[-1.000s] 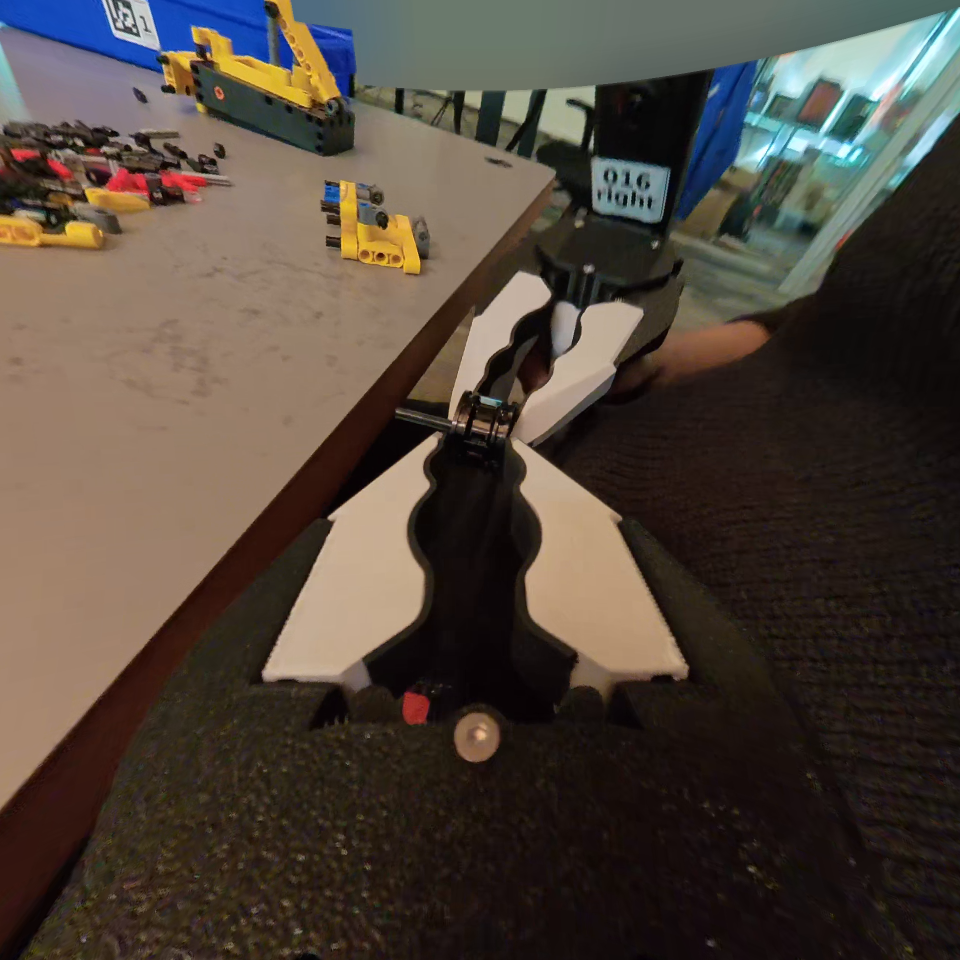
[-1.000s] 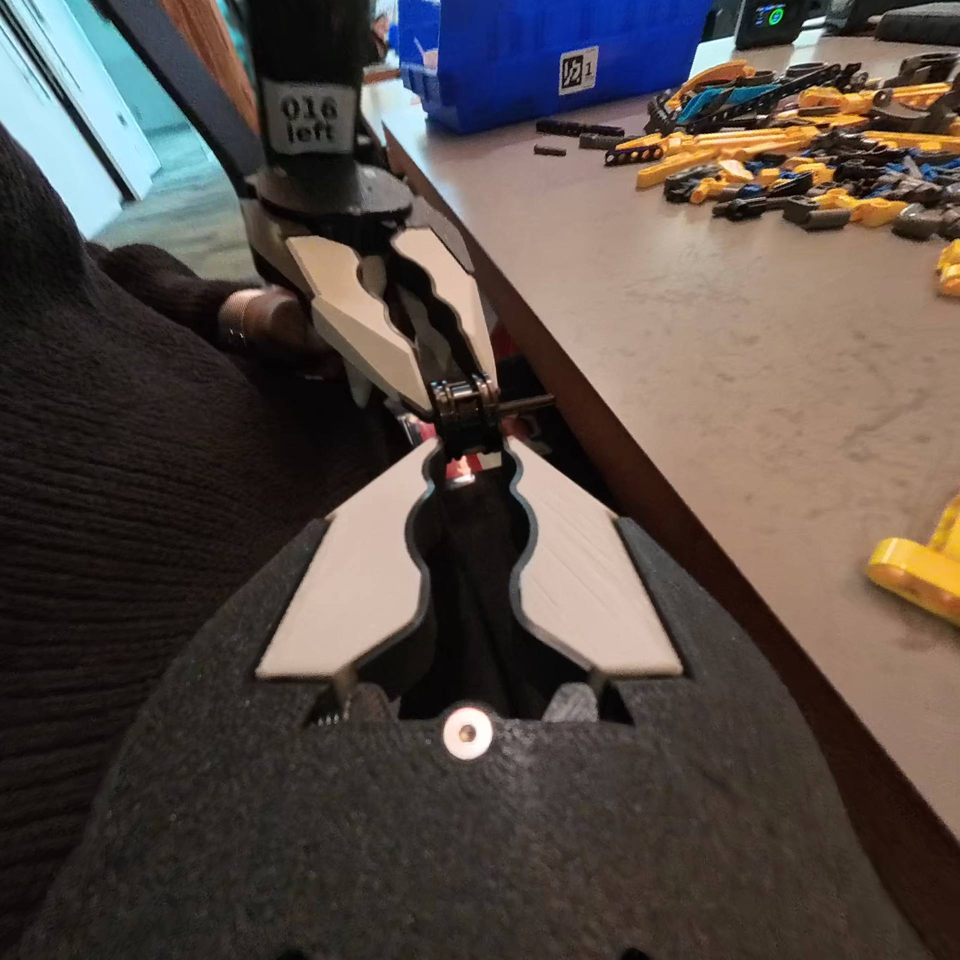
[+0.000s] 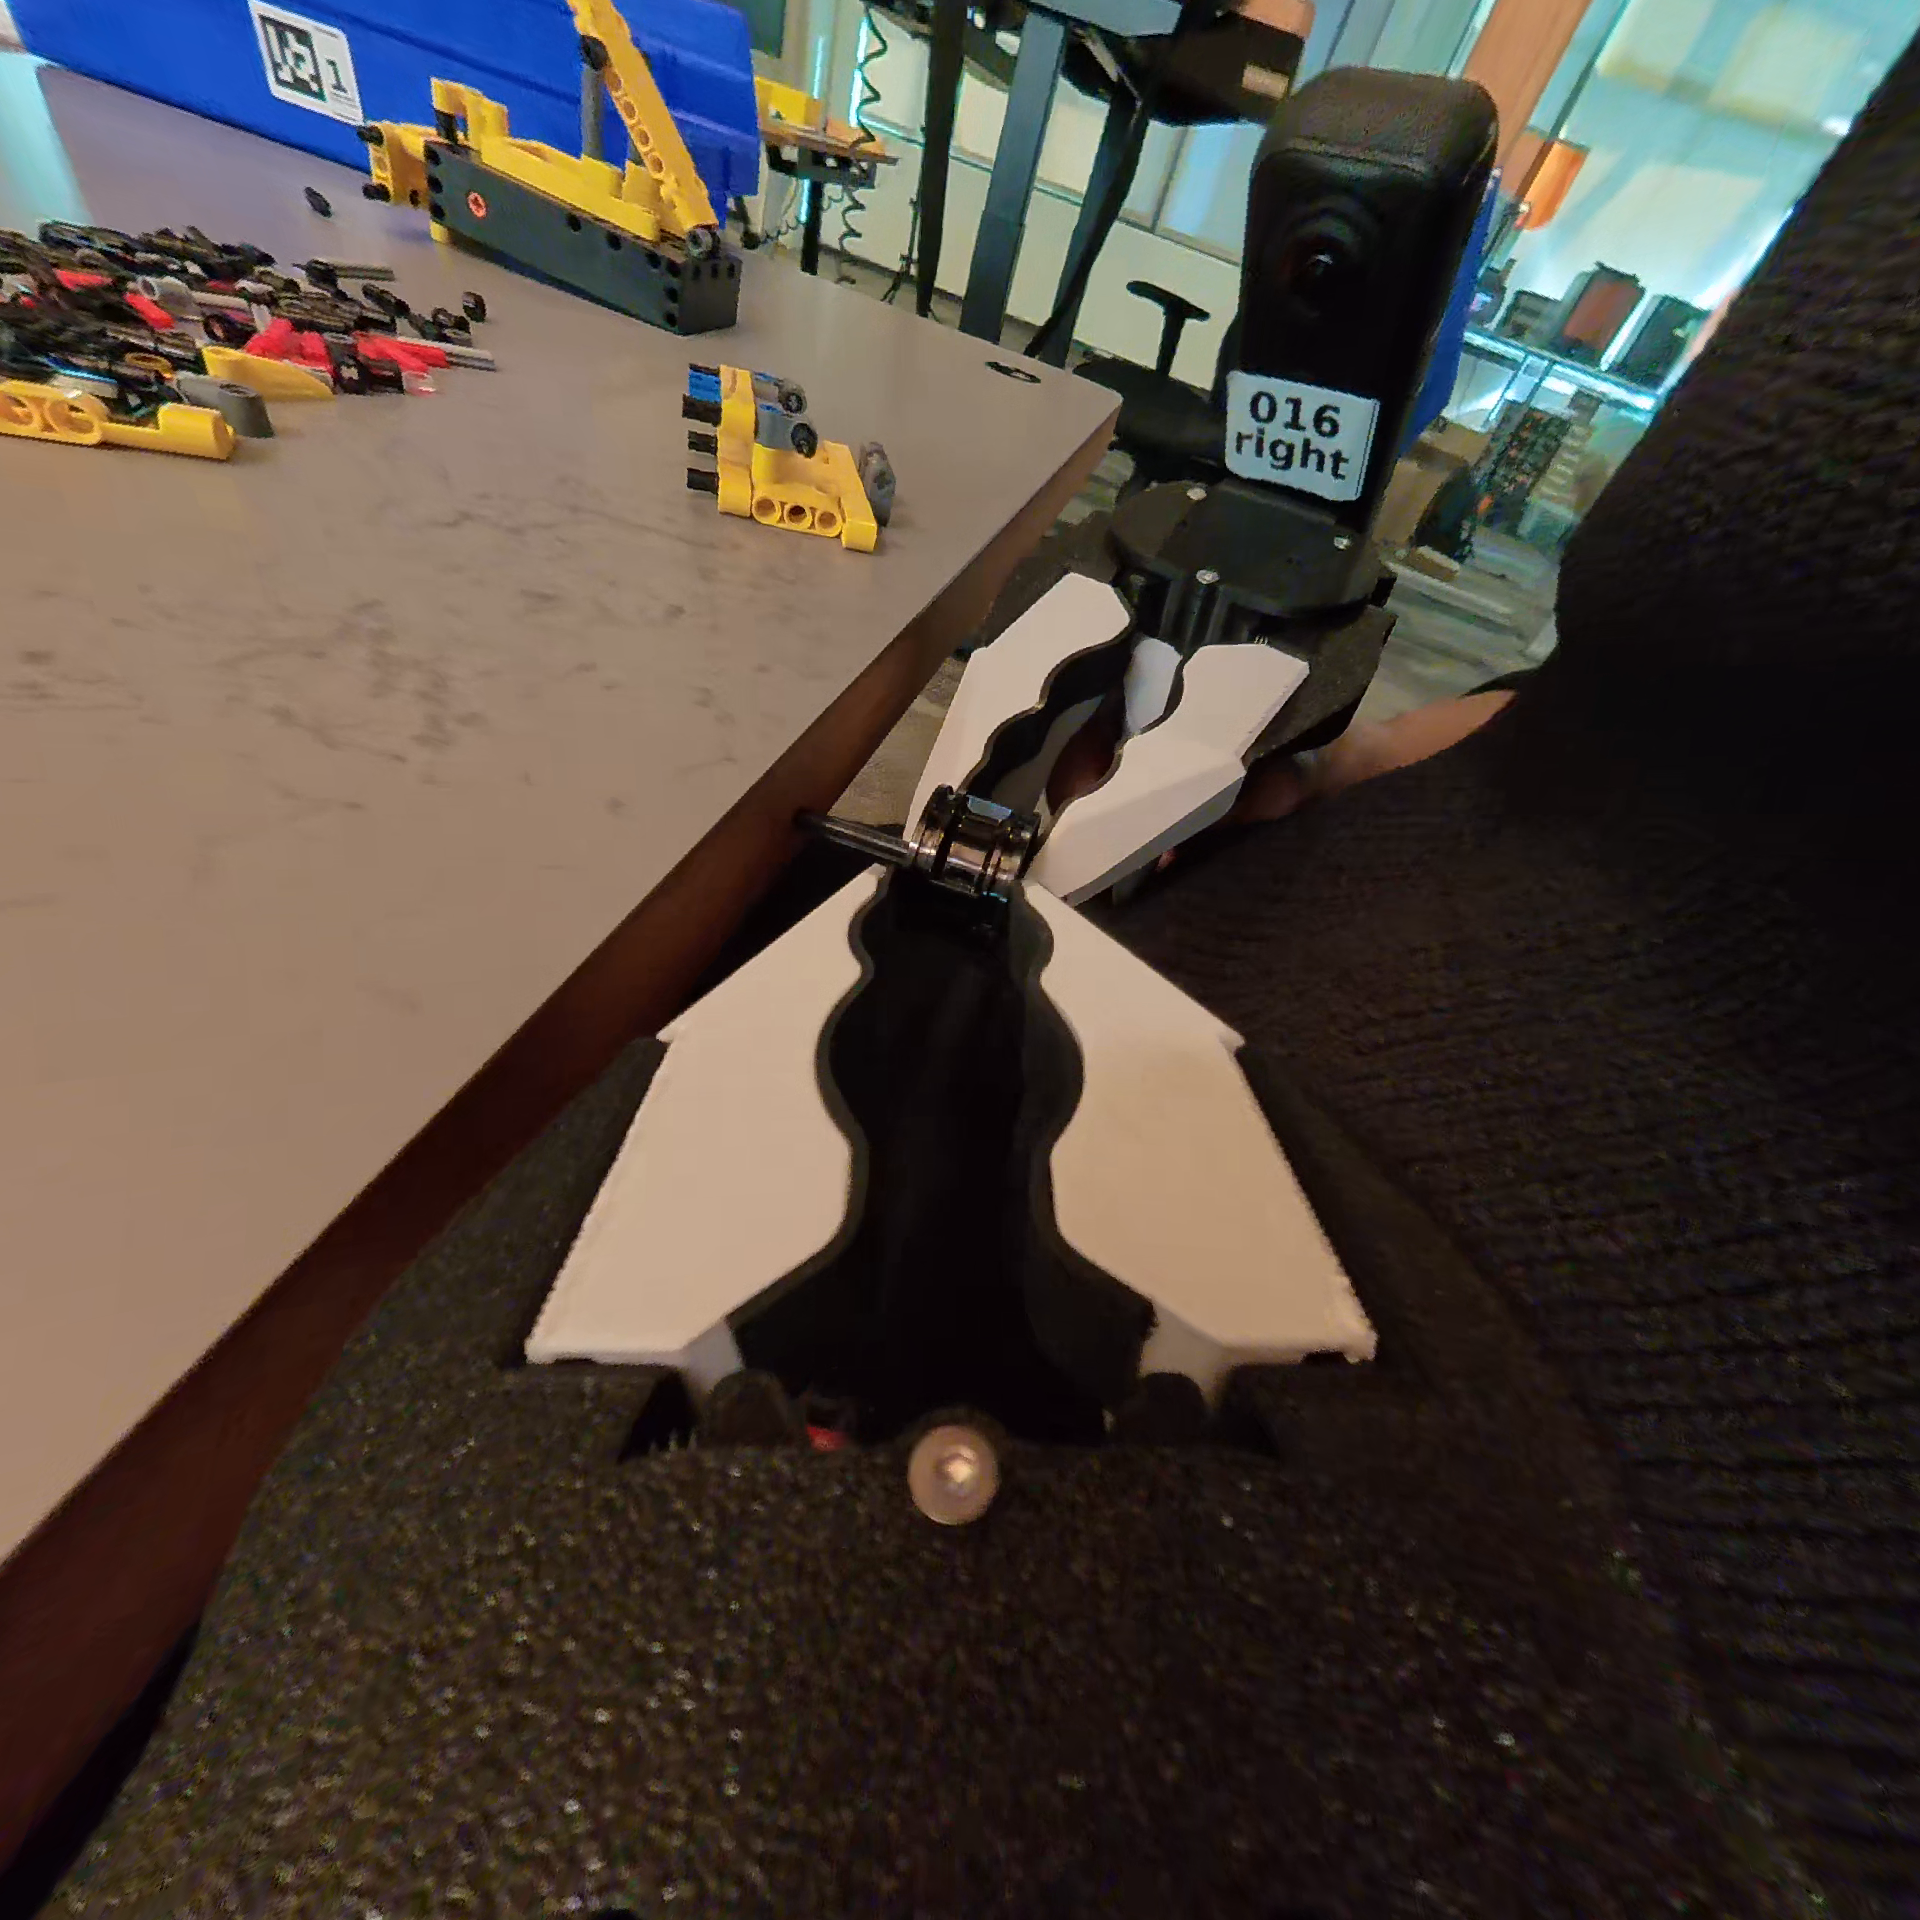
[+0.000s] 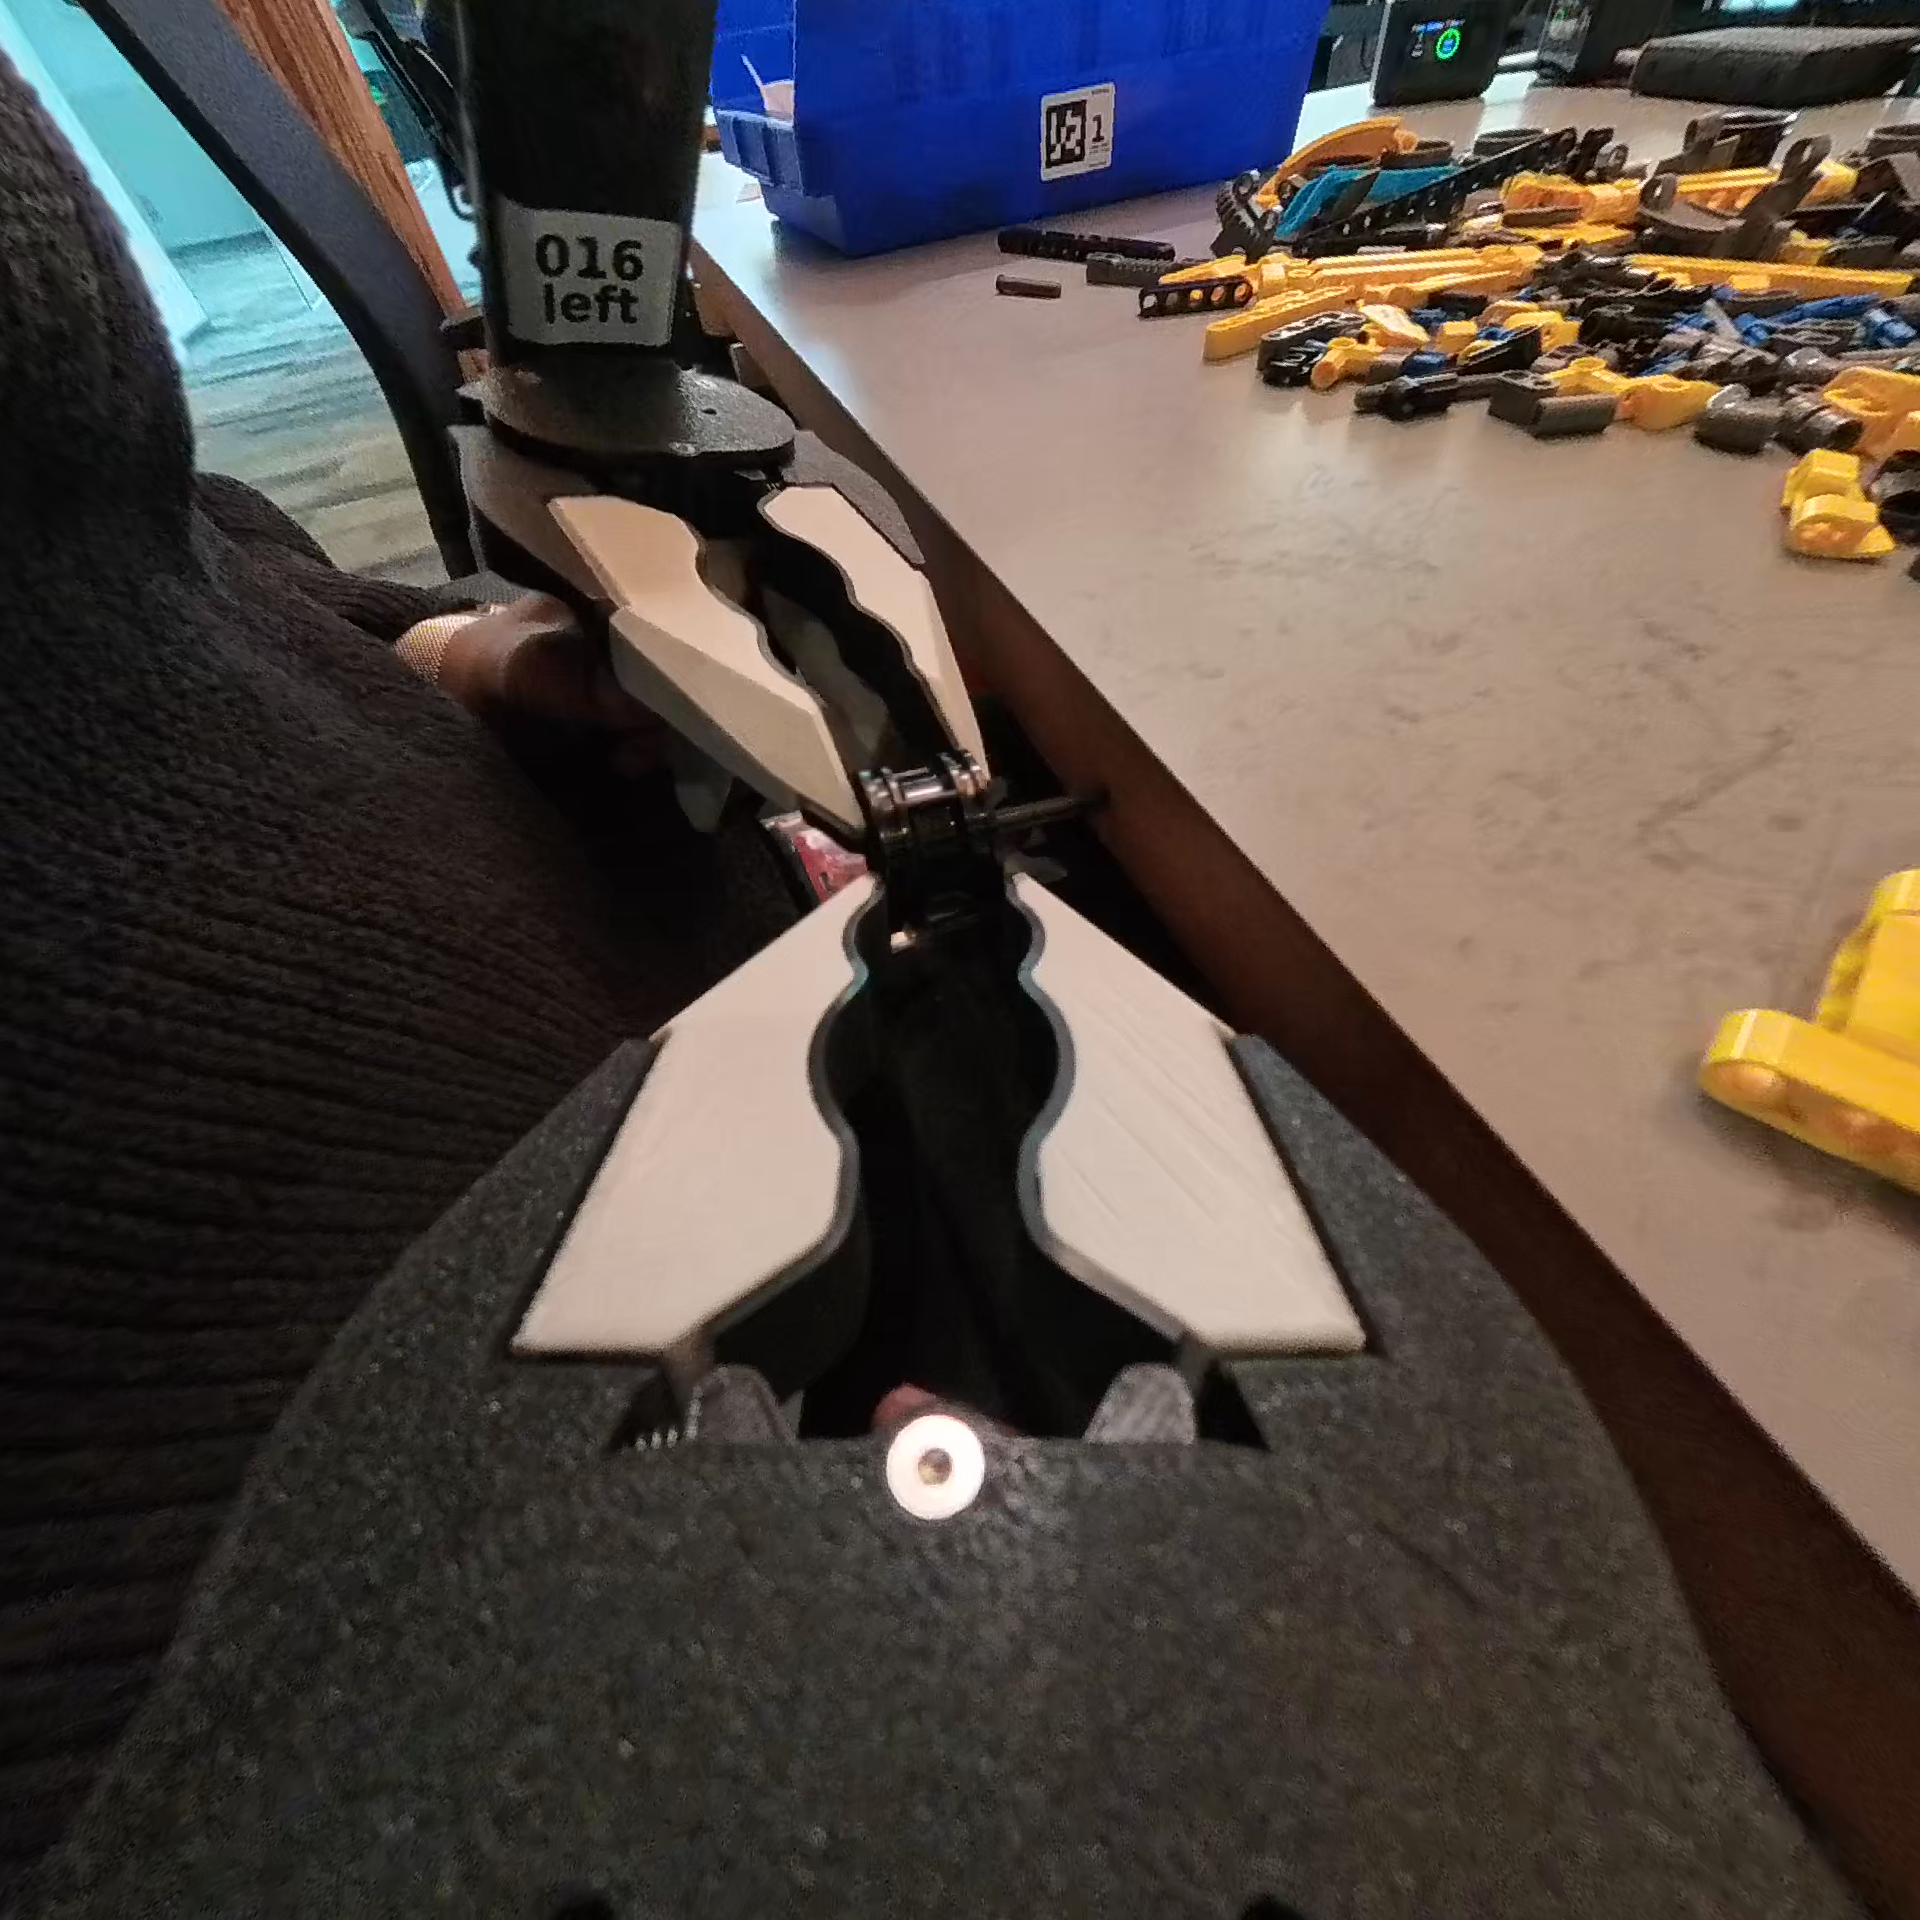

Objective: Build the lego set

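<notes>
Both grippers meet tip to tip off the table [image 3: 436, 727] edge, above a dark ribbed-knit garment [image 3: 1558, 1143]. Left gripper [image 3: 961, 899] w/ white wavy-edged fingers pinched on a small glossy black connector piece [image 3: 971, 842], round-ringed, w/ a thin black axle [image 3: 847, 829] sticking out toward the brown table rim. Right gripper [image 4: 940, 904] clamps the same piece [image 4: 925, 805] from the opposite side. On the matte grey top: yellow/black beam assembly [image 3: 582, 223], small yellow bracket [image 3: 790, 468], loose plastic parts pile [image 4: 1558, 281], blue bin [image 4: 997, 104].
</notes>
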A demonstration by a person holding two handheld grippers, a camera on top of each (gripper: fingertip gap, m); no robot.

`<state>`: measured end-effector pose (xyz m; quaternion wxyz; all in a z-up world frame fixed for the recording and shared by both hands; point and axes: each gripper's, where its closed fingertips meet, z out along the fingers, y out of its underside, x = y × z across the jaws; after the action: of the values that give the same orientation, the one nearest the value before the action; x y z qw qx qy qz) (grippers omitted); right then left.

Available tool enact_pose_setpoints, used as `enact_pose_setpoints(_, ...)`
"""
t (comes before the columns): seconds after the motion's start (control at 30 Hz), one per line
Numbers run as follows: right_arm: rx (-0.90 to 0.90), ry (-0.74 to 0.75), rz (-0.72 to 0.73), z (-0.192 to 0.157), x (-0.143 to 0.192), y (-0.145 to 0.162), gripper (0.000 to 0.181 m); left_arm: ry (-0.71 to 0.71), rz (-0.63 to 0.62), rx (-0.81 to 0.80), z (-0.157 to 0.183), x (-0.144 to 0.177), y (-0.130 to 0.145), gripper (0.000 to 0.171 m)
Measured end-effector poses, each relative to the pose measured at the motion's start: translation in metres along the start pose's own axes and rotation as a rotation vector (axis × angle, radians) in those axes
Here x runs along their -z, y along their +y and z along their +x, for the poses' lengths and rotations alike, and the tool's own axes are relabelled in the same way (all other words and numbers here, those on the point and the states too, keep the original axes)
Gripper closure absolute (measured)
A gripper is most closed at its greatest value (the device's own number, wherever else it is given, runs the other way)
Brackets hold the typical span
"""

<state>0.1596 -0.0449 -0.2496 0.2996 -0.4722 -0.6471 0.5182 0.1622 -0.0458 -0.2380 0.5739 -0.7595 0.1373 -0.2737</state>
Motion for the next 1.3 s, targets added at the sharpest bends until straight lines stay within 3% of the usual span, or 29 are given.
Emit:
enact_pose_setpoints(0.63,0.064,0.027,0.040,0.0006,0.0055,-0.0035,0.160,-0.082,0.015,-0.038,0.0028,-0.0032,-0.0046,0.151)
enact_pose_setpoints(1.3,0.045,0.025,0.063,0.0004,0.0045,-0.0064,0.160,-0.036,0.025,-0.027,0.0021,-0.0008,-0.0062,0.152)
